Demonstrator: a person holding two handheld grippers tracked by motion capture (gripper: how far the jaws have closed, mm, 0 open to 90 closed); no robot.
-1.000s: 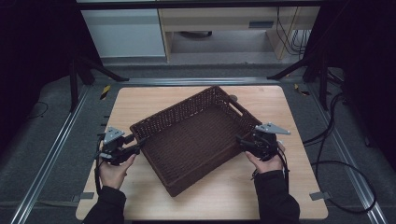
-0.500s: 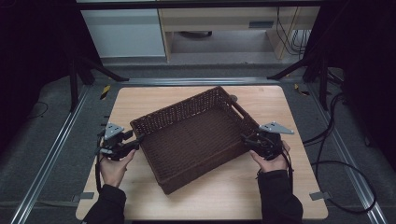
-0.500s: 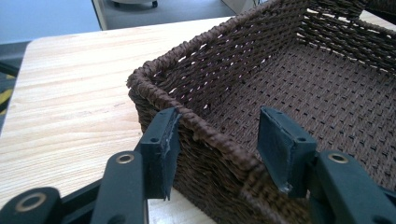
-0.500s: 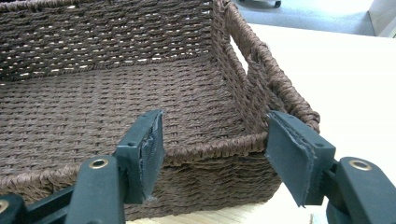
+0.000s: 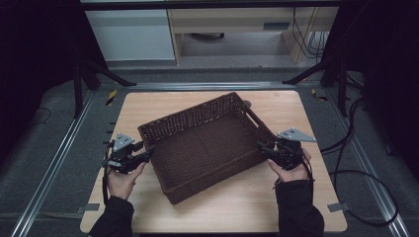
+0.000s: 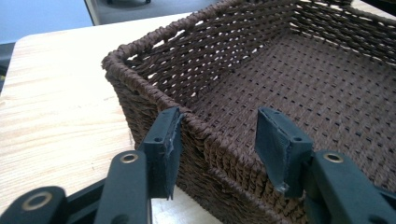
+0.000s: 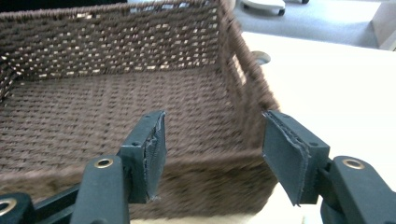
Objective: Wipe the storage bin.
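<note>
The left gripper (image 6: 217, 140) has its black fingers (image 6: 164, 149) set astride the rim of the dark brown woven rectangular basket (image 6: 299, 79), one finger outside the wall and one over the inside. The outer finger lies against the weave; the inner one stands clear of it, so the wall is between the fingers but not pinched. These fingers have just been closing. In the high view the left gripper (image 5: 141, 157) sits at the basket's (image 5: 207, 143) near-left wall, in the person's left hand (image 5: 123, 180).

The right gripper (image 7: 212, 149) has its fingers (image 7: 152, 154) parted wide around the basket's (image 7: 116, 93) near corner: one finger is over the inside, the other out over the bare table (image 7: 336, 74), with the blurred rim between them and neither pad pressing it. These fingers have also just been closing. In the high view the right gripper (image 5: 267, 150) meets the basket's right-hand wall, held by the right hand (image 5: 291, 170).

Outward from the fingers, the basket lies skewed across the middle of the light wooden table (image 5: 143, 106), with nothing inside it. A small round grey thing (image 5: 246, 104) lies on the table just beyond the basket's far corner. Black cables (image 5: 356, 177) trail over the grey floor beside the table's right edge, and metal rails (image 5: 54, 163) run along the left.
</note>
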